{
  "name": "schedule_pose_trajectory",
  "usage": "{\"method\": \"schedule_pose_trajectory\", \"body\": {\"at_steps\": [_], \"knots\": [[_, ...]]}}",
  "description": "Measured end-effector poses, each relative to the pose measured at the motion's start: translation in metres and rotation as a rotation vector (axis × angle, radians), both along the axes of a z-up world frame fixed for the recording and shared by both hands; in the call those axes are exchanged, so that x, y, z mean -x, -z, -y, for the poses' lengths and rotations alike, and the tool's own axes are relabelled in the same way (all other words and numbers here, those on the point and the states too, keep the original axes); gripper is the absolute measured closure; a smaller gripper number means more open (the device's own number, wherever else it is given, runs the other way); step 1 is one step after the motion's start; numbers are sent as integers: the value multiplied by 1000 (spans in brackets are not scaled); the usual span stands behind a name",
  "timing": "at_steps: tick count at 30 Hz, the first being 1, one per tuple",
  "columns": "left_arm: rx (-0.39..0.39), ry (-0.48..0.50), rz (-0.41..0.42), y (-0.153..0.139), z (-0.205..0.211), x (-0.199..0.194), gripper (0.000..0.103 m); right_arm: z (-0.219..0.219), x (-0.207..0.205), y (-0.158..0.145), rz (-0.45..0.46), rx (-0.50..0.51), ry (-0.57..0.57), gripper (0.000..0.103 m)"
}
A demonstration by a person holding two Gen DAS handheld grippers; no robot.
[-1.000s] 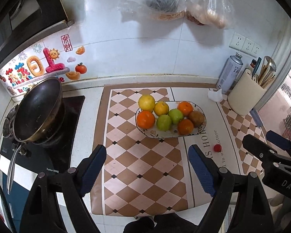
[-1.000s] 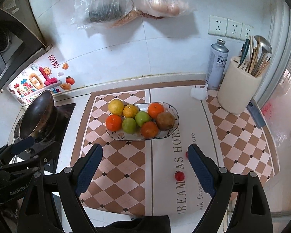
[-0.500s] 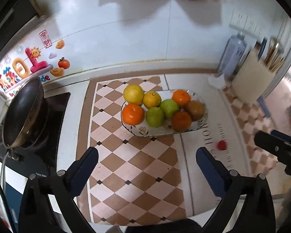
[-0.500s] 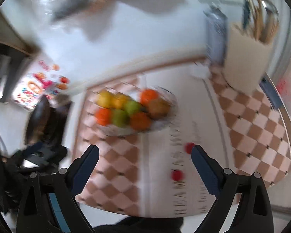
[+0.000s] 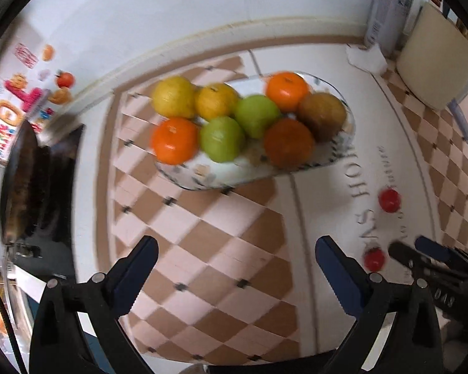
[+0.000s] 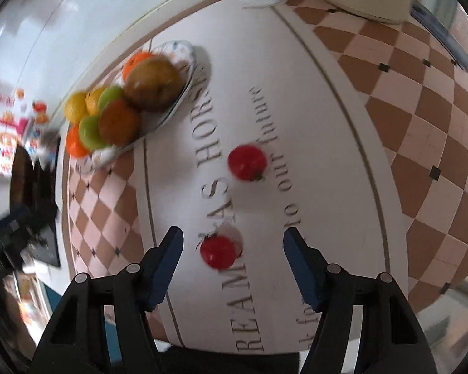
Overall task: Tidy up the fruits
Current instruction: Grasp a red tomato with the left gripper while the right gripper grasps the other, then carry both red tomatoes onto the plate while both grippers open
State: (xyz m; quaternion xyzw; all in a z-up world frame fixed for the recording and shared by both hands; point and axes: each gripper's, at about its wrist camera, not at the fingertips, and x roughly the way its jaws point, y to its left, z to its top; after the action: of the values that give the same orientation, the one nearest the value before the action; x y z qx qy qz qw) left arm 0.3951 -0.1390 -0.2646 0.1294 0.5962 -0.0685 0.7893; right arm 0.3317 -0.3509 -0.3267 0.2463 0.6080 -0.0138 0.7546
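The right gripper (image 6: 232,243) has its fingers spread wide and empty, hanging low over the counter (image 6: 327,187) with the near red tomato (image 6: 219,251) sitting between them, closer to the left finger and touching neither. The step in hand looks like picking up this loose tomato. To do it well, I would shift the gripper slightly leftward so the tomato sits centred in the gap, drop until the pads flank its widest part, and close gently: it is small, round and likely to roll or squirt out if pinched off-centre or too hard. A second red tomato (image 6: 247,162) lies further ahead on the lettered mat, well apart from the first, and would be the next one to collect.

The left gripper (image 5: 235,260) also stands wide open and holds nothing, poised above the checkered part of the mat, short of the fruit plate (image 5: 221,176). That plate carries oranges, green fruits, yellow ones and a brown one packed together, with some bare room along its near edge where the tomatoes could probably go. Both views are blurred, so fine contact is hard to judge.

Beyond, a cream utensil holder (image 5: 433,62) stands at the right rear.
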Motion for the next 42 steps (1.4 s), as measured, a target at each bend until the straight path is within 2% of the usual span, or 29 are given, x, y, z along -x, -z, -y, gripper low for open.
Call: {"method": "schedule_pose_trajectory", "body": {"at_steps": [2, 9, 11, 13, 16, 21, 23, 24, 25, 26, 27, 28, 29, 32, 34, 38, 42], "knots": [[29, 6, -42, 10, 8, 0, 0, 9, -5, 0, 27, -3, 11, 36], [-22, 2, -125, 45, 29, 2, 0, 7, -41, 14, 64, 27, -104, 58], [-27, 0, -139, 50, 31, 3, 0, 2, -49, 24, 57, 35, -134, 67], [-22, 2, -151, 53, 34, 5, 0, 2, -52, 30, 67, 32, -143, 70], [18, 18, -189, 56, 44, 5, 0, 7, -46, 29, 83, 37, -123, 70], [194, 35, -339, 69, 70, 7, 0, 36, -13, 12, 107, 28, -36, 70], [223, 65, -359, 72, 84, 10, 0, 49, 1, 9, 100, 33, 1, 70], [232, 90, -361, 72, 92, 13, 3, 53, 6, 9, 96, 34, 11, 70], [231, 112, -358, 73, 99, 16, 10, 57, 11, 9, 92, 36, 23, 70], [227, 136, -357, 74, 106, 19, 22, 61, 16, 9, 87, 41, 36, 70], [222, 159, -363, 75, 114, 23, 30, 66, 21, 9, 83, 45, 45, 70], [214, 178, -369, 77, 119, 26, 46, 69, 25, 10, 79, 48, 58, 70], [205, 197, -375, 80, 125, 29, 55, 71, 28, 10, 78, 49, 75, 70], [180, 242, -375, 85, 136, 37, 63, 77, 36, 10, 82, 49, 110, 70], [161, 265, -366, 86, 143, 42, 65, 78, 38, 7, 89, 48, 123, 70], [145, 281, -362, 88, 148, 45, 75, 73, 40, 3, 101, 50, 131, 70], [156, 277, -363, 90, 147, 45, 77, 70, 42, 0, 105, 55, 125, 70]]}}
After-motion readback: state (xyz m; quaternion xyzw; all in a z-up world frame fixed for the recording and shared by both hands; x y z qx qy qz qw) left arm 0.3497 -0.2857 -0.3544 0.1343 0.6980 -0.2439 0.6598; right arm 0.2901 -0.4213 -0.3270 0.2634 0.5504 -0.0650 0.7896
